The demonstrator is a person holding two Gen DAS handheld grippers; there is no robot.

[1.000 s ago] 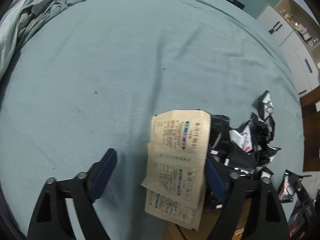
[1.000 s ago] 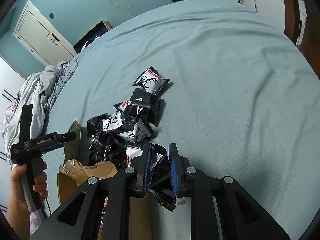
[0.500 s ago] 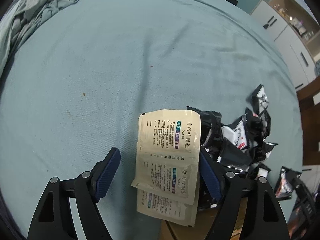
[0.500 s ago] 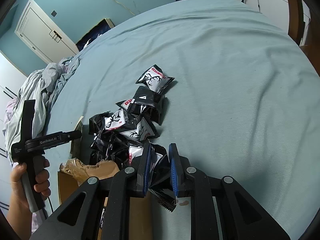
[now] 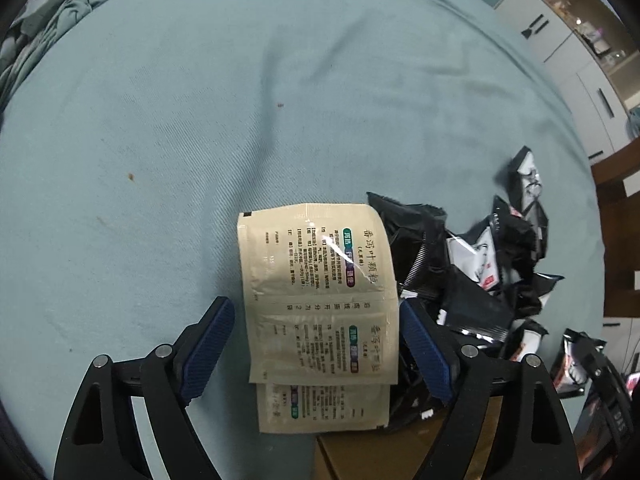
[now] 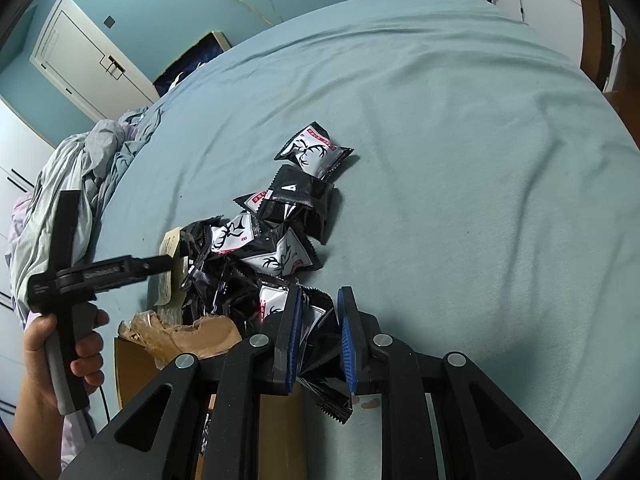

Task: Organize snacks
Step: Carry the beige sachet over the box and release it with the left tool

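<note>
A strip of beige sachets (image 5: pixel 320 300) with printed text lies on the blue bedsheet. My left gripper (image 5: pixel 316 336) is open, its jaws on either side of the strip; it also shows in the right wrist view (image 6: pixel 168 264), beside the sachets (image 6: pixel 168 248). A pile of black-and-white snack packets (image 5: pixel 472 272) lies to the right of the strip, also in the right wrist view (image 6: pixel 280 232). My right gripper (image 6: pixel 318 336) is shut on a black snack packet (image 6: pixel 316 344) at the near end of the pile.
A brown cardboard box (image 6: pixel 132 364) with crumpled brown paper (image 6: pixel 188 332) sits at the bed's near edge, below the pile; its edge shows in the left wrist view (image 5: pixel 380 456). Crumpled grey bedding (image 6: pixel 80 184) lies far left. White cabinets (image 5: pixel 576 60) stand beyond the bed.
My left gripper has moved forward and left so the beige sachet strip now sits between its open jaws. The right gripper has kept its hold on the packet, nearly still.
</note>
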